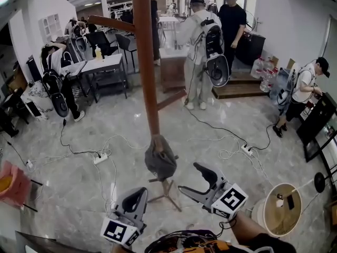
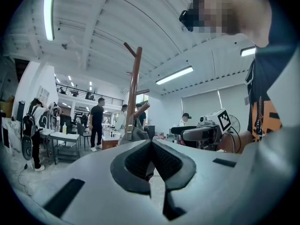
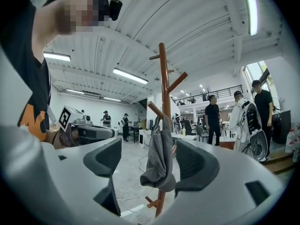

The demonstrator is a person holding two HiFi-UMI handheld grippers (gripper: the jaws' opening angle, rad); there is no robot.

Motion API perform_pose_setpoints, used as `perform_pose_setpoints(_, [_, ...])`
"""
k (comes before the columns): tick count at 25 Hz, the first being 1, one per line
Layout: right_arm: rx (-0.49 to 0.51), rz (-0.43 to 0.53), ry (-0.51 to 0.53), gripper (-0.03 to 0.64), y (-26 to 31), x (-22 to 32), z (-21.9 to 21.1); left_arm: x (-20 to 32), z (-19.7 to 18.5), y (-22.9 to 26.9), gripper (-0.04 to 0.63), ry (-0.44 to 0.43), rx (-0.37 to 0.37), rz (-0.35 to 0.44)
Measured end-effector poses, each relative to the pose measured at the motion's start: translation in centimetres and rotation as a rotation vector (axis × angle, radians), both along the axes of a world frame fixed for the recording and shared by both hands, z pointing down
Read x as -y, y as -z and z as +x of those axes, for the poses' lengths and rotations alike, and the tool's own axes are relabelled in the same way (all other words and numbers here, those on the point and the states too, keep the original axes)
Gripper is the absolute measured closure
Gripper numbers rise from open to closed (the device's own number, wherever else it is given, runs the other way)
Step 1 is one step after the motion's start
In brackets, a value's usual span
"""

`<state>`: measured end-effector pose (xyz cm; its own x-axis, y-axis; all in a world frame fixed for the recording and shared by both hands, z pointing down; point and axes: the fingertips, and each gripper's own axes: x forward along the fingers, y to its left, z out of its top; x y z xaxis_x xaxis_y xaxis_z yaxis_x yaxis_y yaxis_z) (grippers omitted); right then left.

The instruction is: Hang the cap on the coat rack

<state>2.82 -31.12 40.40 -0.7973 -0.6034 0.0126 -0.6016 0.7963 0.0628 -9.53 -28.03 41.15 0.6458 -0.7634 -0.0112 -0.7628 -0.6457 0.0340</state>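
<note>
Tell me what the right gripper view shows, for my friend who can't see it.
A grey cap hangs on a brown wooden rack, seen between the right gripper's two open fingers, which do not touch it. People stand far behind in a big white room.

Lighting: bright and even indoors in all three views. We list the ceiling tubes [image 2: 48,13] as the main source, blown out to plain white in both gripper views, with extra daylight from a window [image 3: 256,72]. Floor [image 1: 73,188]: pale and glossy, a mild sheen, only faint soft shadows. Distortion: heavy wide-angle bending, so the coat rack [image 1: 146,62] bows in the head view; black corners ring both gripper views. Focus: we find the distant room fairly sharp and the nearest foreground in both gripper views soft.
</note>
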Motion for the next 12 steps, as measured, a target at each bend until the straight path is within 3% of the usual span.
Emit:
perform_pose_setpoints(6, [0.005, 0.026, -0.007, 0.353, 0.8, -0.9, 0.2, 0.0, 0.2, 0.0, 0.572, 0.000, 0.002, 0.001])
perform_pose_setpoints(12, [-0.033, -0.001, 0.003, 0.389, -0.1, -3.2, 1.2, -0.8, 0.8, 0.3, 0.572, -0.005, 0.003, 0.008])
